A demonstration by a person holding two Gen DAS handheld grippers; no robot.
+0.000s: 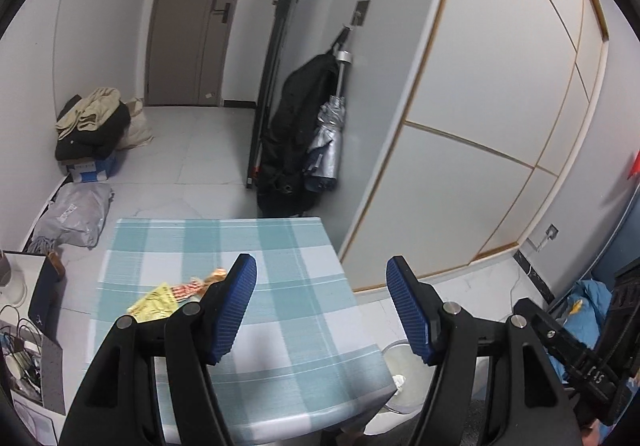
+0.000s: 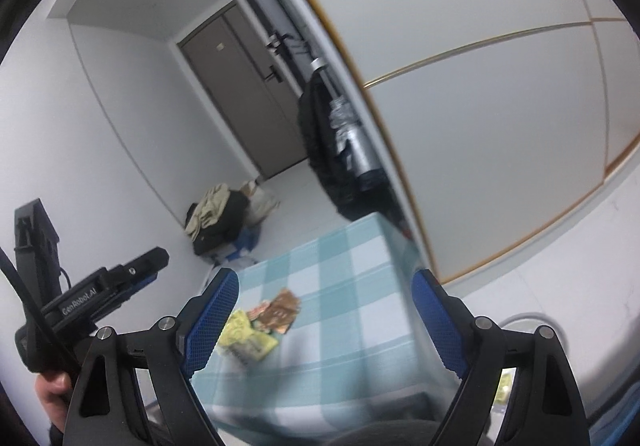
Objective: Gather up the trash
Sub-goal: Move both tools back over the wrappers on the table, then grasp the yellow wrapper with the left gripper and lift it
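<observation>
A small table with a blue-and-white checked cloth (image 1: 280, 286) (image 2: 352, 286) stands below both grippers. Snack wrappers lie on its left part: a yellow wrapper (image 1: 156, 300) (image 2: 244, 338), a red-and-orange wrapper (image 1: 196, 284) and a brown wrapper (image 2: 282, 310). My left gripper (image 1: 322, 266) hangs above the table, open, nothing between its blue pads; its left finger hides part of the wrappers. My right gripper (image 2: 326, 282) is also open and empty above the table. The left gripper's body (image 2: 100, 290) shows at the left of the right wrist view, held by a hand (image 2: 52, 394).
A white round bin (image 1: 400, 378) sits on the floor by the table's right edge. A pile of clothes on a box (image 1: 92, 126), a grey parcel bag (image 1: 76, 214), a hanging black coat and silver umbrella (image 1: 304, 126), sliding closet doors (image 1: 480, 106) and a grey door (image 1: 192, 18) surround the table.
</observation>
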